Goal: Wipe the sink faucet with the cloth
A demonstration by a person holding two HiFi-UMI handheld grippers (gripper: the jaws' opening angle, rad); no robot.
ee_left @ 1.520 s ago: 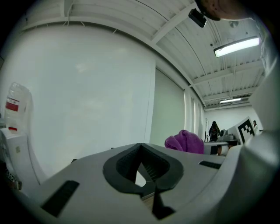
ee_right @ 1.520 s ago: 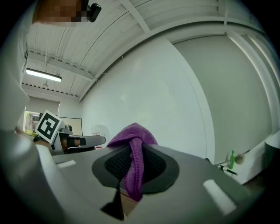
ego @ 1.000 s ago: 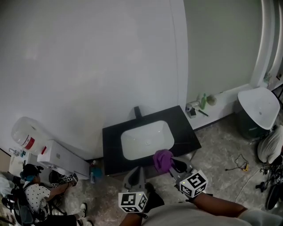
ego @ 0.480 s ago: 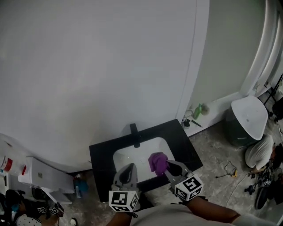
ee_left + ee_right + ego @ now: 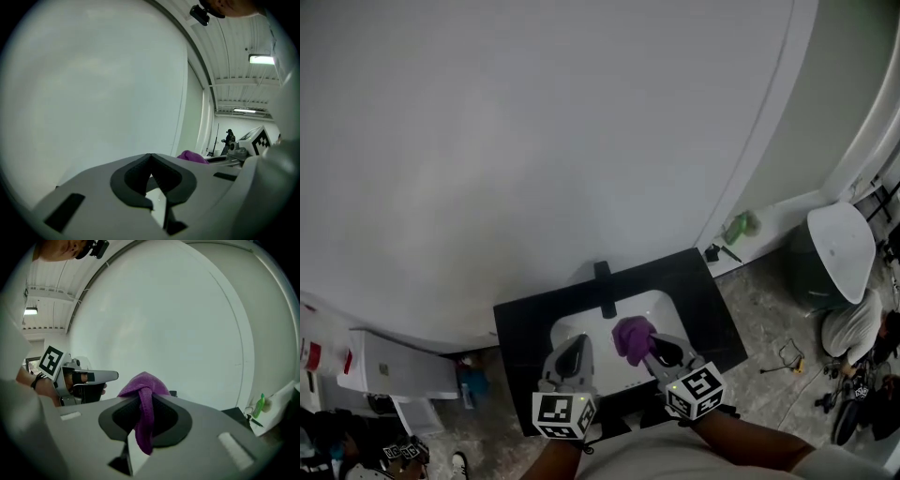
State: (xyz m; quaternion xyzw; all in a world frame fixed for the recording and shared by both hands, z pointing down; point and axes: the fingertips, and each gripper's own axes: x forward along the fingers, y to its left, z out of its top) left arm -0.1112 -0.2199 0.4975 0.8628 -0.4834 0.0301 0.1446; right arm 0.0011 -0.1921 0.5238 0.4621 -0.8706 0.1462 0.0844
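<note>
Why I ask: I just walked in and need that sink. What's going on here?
A person stands over a white sink in a black counter, a gripper in each hand. The right gripper is shut on a purple cloth, held over the basin just in front of the black faucet. The left gripper is shut and empty beside it. Whether the cloth touches the faucet isn't clear.

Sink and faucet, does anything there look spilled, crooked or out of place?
Nothing stands out. The black faucet stands upright behind the white basin, no spill shows on the counter, and the purple cloth is bunched in the right gripper over the basin. The left gripper is shut, empty.
</note>
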